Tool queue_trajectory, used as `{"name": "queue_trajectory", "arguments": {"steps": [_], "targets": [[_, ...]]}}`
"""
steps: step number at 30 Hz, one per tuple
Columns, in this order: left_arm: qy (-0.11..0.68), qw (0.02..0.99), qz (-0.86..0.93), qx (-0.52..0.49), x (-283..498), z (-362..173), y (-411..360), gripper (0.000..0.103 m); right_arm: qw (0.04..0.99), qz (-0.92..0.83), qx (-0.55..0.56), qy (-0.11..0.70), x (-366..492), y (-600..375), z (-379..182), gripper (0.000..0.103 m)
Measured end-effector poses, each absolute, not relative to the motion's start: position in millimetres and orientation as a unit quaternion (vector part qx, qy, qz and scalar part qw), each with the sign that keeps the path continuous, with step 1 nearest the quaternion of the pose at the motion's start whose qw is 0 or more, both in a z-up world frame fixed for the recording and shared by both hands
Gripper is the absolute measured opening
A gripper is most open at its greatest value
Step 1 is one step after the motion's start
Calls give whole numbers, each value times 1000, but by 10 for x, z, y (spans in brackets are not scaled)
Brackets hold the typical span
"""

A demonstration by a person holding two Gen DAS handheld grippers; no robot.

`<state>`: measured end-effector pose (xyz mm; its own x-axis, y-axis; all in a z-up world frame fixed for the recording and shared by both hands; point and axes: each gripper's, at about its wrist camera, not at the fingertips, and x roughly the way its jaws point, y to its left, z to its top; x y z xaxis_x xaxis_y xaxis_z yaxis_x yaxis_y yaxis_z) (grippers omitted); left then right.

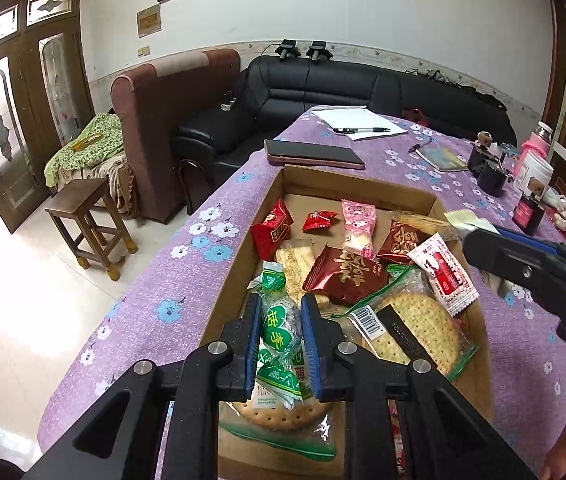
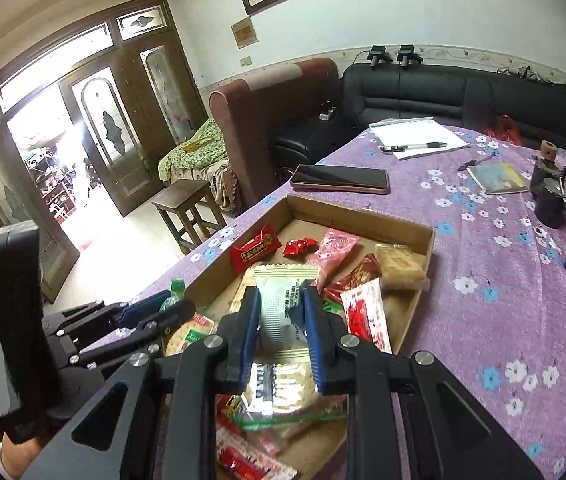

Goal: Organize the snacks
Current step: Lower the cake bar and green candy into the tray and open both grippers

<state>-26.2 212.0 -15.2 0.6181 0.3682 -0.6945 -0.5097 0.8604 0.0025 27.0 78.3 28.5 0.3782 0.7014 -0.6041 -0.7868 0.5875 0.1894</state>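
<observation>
Both hand-held grippers hang over a shallow brown cardboard tray [image 1: 423, 196] on a purple flowered tablecloth [image 1: 171, 280]. The left gripper [image 1: 281, 342] is clamped on a green-and-clear wrapped snack [image 1: 279, 332]; the right gripper [image 2: 281, 328] pinches a pale silver packet [image 2: 283, 296]. Red, pink and cracker packs lie loose beyond. The placing step appears under way; next, each piece likely needs lowering into a clear spot before release.
</observation>
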Motion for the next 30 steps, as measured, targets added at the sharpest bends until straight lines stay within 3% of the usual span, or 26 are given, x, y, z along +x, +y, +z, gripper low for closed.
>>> {"name": "queue_trajectory", "arguments": {"steps": [30], "targets": [[398,886,217,-94,99,-255,2245,20,812,440,-101,369,979,1306,115,22]]}}
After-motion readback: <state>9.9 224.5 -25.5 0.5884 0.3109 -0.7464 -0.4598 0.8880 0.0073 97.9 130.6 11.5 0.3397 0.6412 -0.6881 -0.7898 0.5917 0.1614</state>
